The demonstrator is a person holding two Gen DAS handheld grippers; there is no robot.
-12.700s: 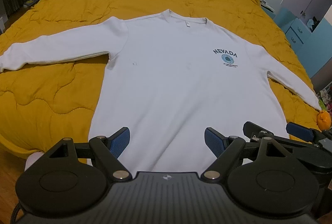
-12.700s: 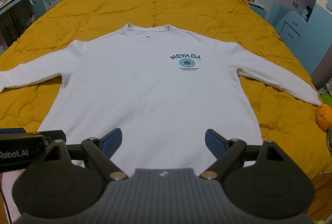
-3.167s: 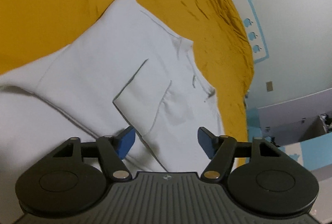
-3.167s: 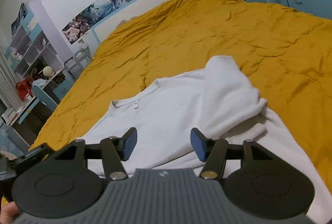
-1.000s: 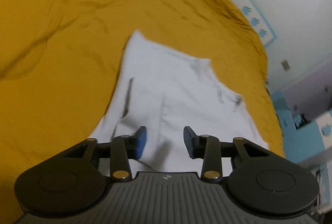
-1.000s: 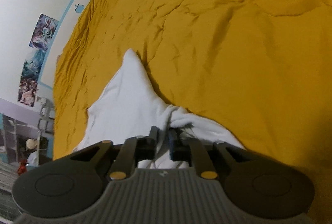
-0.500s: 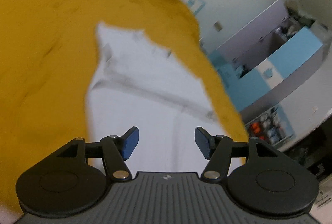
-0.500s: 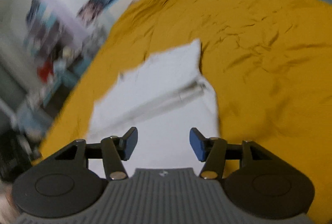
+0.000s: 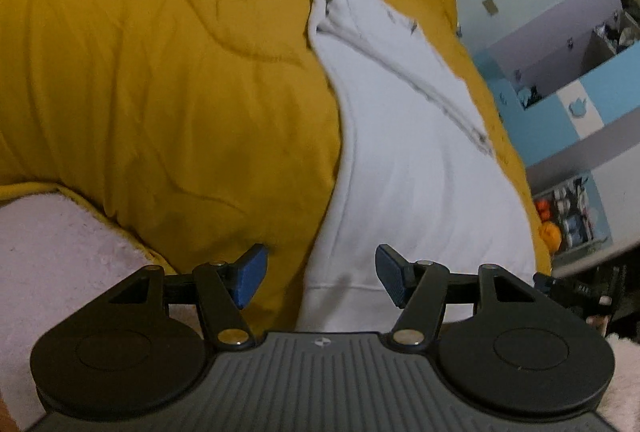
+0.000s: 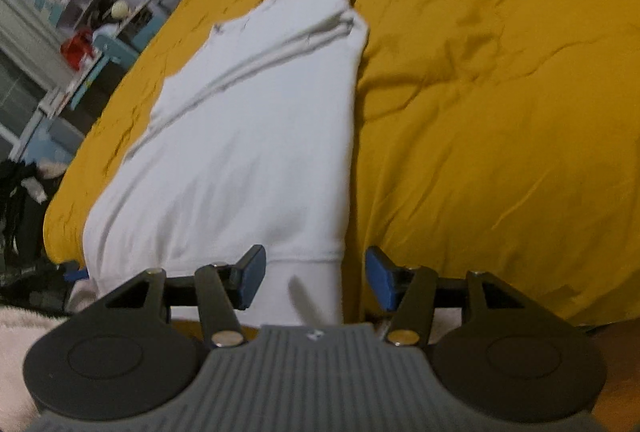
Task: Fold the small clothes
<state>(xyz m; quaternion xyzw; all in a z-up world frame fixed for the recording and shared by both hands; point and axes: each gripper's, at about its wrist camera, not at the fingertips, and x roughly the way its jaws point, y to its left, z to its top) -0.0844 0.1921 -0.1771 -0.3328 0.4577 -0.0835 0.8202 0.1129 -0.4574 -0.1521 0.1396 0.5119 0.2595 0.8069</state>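
Each gripper, left gripper [image 9: 318,274] and right gripper [image 10: 314,274], has just opened and holds nothing. The white shirt [image 10: 256,136] lies on the yellow bed [image 10: 500,112], sides folded in. Folding it in half is left.

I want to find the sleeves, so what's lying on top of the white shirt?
The long white folded sweatshirt on the yellow quilt has a folded-in sleeve band crossing its top. Any layers beneath are covered.
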